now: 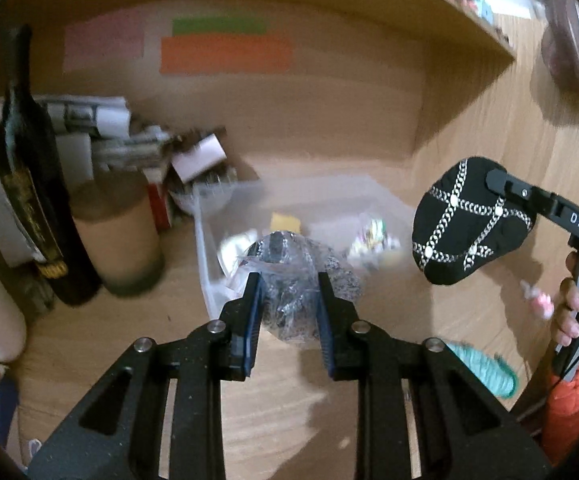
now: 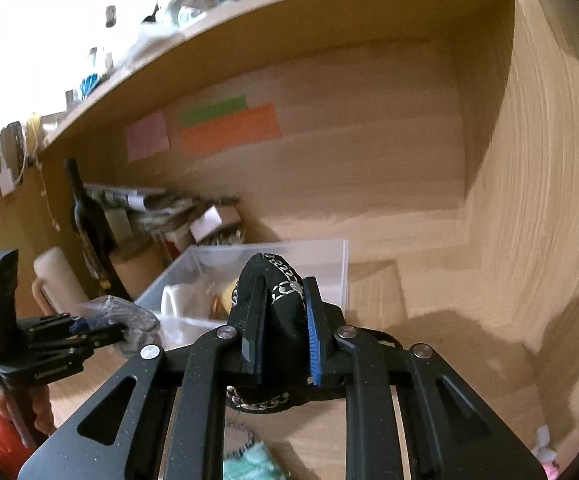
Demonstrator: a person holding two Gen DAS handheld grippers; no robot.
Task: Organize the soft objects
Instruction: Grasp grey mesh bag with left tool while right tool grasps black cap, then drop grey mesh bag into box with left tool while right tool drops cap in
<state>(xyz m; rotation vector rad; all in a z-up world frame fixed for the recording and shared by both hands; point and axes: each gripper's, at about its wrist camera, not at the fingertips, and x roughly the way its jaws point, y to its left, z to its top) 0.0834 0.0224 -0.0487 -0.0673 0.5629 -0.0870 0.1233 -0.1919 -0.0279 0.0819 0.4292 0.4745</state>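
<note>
The left claw (image 1: 288, 280) is squeezing a light, crinkly plastic-wrapped bundle (image 1: 289, 284) at its middle, while the right claw (image 2: 283, 300) is pinching a soft black pouch (image 2: 273, 300) that is probably folding easily.

The left gripper (image 1: 288, 288) points toward 12 o'clock, jaws clamped on a crinkly bundle (image 1: 289, 280). At 3 o'clock, the right gripper (image 2: 283, 314) pinches a black pouch (image 2: 277, 304).

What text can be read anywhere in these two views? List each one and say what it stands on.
"DAS": white letters on the finger of the right gripper, seen from the left wrist view.
Dark bottle: gold label, too blurred to read.
Orange paper, green paper and pink paper on the back panel: no readable writing.
Stacked papers: print too blurred to read.
</note>
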